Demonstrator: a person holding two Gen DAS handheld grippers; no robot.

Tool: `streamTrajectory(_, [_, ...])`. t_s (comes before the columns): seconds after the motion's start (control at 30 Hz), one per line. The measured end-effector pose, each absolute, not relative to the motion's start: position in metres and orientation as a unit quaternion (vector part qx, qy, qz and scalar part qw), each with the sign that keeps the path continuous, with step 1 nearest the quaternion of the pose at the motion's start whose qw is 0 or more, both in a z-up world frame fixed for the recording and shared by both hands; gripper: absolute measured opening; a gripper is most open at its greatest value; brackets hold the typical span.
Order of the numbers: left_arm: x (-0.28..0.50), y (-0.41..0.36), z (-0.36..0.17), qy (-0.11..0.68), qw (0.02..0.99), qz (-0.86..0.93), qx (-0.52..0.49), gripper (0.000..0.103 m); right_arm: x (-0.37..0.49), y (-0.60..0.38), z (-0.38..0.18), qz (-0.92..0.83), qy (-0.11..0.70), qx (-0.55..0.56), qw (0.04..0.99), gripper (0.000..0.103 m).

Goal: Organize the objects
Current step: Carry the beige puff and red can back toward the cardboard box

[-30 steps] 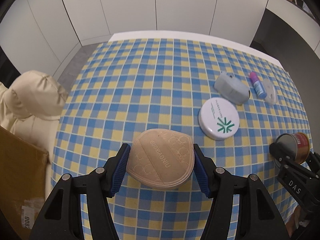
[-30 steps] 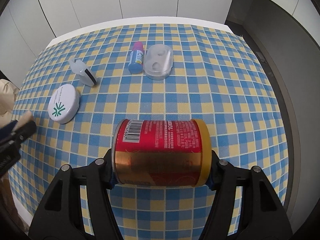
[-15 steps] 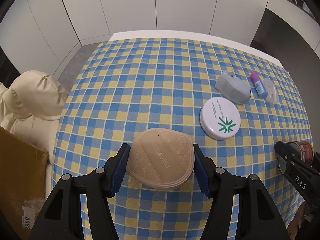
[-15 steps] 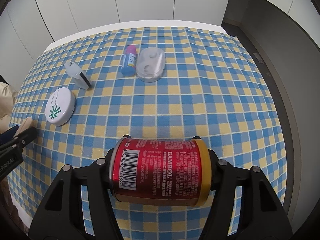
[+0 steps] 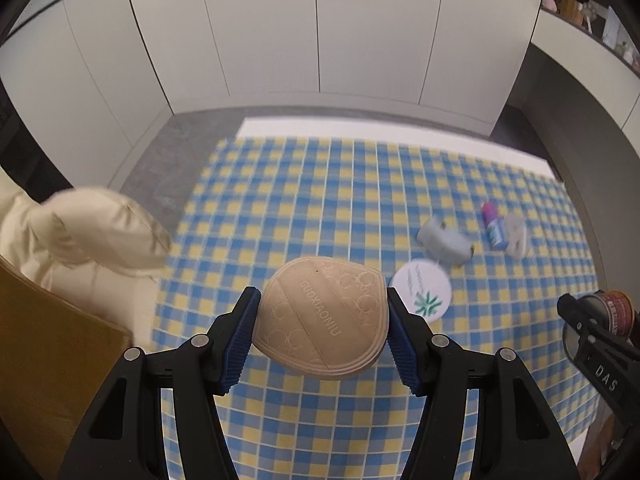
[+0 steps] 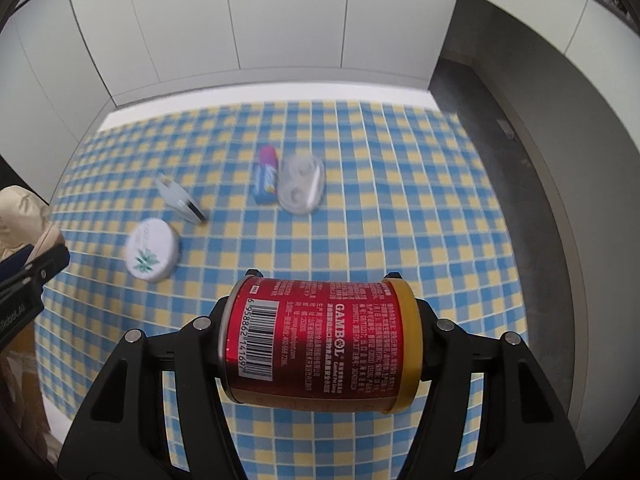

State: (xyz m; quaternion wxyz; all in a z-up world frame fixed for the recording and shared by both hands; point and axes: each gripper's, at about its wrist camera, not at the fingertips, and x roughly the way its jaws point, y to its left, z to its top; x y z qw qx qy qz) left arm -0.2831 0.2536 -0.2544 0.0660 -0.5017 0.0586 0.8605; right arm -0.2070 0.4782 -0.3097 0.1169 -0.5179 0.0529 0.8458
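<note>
My left gripper (image 5: 322, 334) is shut on a beige embossed pouch (image 5: 322, 320) and holds it above the blue-and-yellow checked table (image 5: 320, 200). My right gripper (image 6: 320, 342) is shut on a red can with a gold end (image 6: 320, 344), held sideways above the table (image 6: 400, 220). On the table lie a white round tin with a green mark (image 6: 151, 250), a grey clip-like case (image 6: 180, 200), a small blue tube with a pink cap (image 6: 266, 178) and a clear lens case (image 6: 301, 188). The right gripper with the can shows at the right edge of the left wrist view (image 5: 600, 320).
A cream padded chair (image 5: 80, 236) and a brown cardboard box (image 5: 48, 360) stand to the left of the table. White cabinet doors (image 5: 320, 40) run behind it. A dark floor and grey wall (image 6: 540, 160) lie to the right.
Both grippers have risen and pulled back from the table with their loads, so the table and its items look farther away. The can has rolled slightly in the right gripper.
</note>
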Motion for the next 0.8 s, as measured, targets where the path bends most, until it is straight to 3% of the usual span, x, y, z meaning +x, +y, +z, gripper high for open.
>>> streamTrajectory(0.8, [-0.237, 0.223, -0.042, 0.025, 0.049, 0.913, -0.404, 0.062, -0.156, 0.413, -0.067, 0.907, 0.007, -0.406, 0.114, 0.064])
